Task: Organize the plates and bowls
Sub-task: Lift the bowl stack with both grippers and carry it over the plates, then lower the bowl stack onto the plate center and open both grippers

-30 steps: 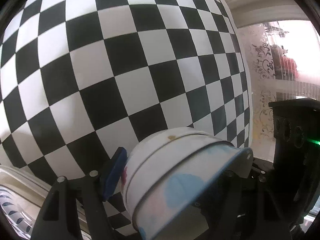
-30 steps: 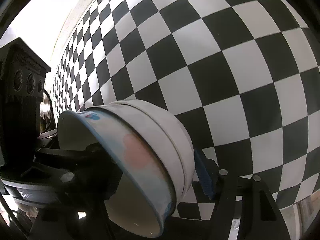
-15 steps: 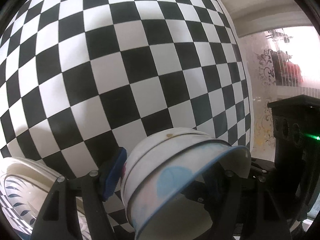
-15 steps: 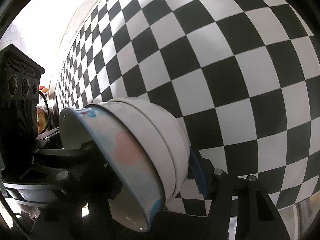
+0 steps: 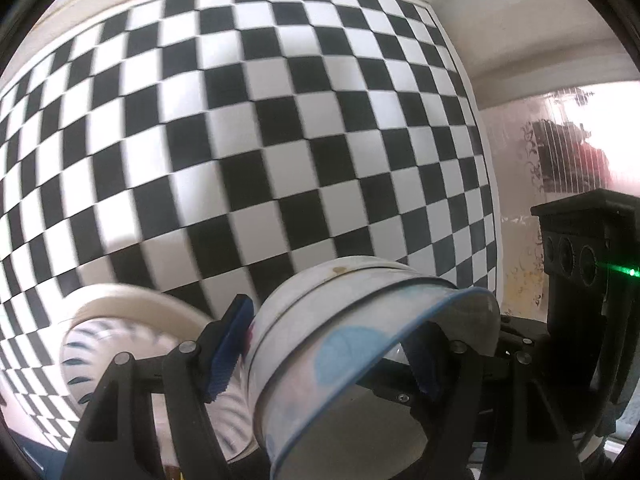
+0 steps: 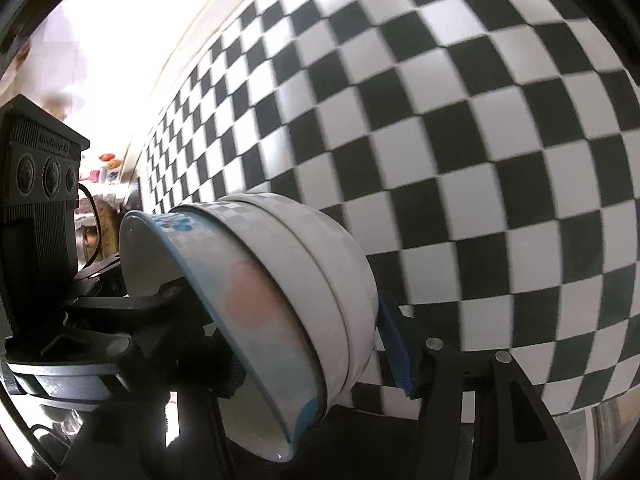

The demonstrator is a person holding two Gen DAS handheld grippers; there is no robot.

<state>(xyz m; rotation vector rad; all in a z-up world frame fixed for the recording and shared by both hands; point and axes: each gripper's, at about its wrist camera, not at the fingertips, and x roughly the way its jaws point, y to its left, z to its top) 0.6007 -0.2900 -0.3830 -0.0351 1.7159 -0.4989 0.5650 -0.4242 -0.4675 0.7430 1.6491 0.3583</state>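
Note:
A stack of nested white bowls (image 5: 360,320) with pink and blue spots and a blue rim hangs tilted above the checkered tablecloth (image 5: 280,140). My left gripper (image 5: 328,356) is shut on its wall, one blue pad (image 5: 232,344) outside by the base and the other inside the rim. From the opposite side my right gripper (image 6: 316,360) is shut on the same bowl stack (image 6: 288,272), with its blue pad (image 6: 394,352) against the base. Each gripper's black body shows in the other's view.
A white dish with blue dashes (image 5: 132,344) lies on the cloth at the lower left of the left wrist view, partly behind my fingers. The cloth's far edge meets a pale wall (image 5: 500,20). Patterned glass (image 5: 532,160) stands at the right.
Both grippers have risen with the bowl stack, so the cloth looks farther off. The blue-dashed dish has come further into the left wrist view. The grip looks the same.

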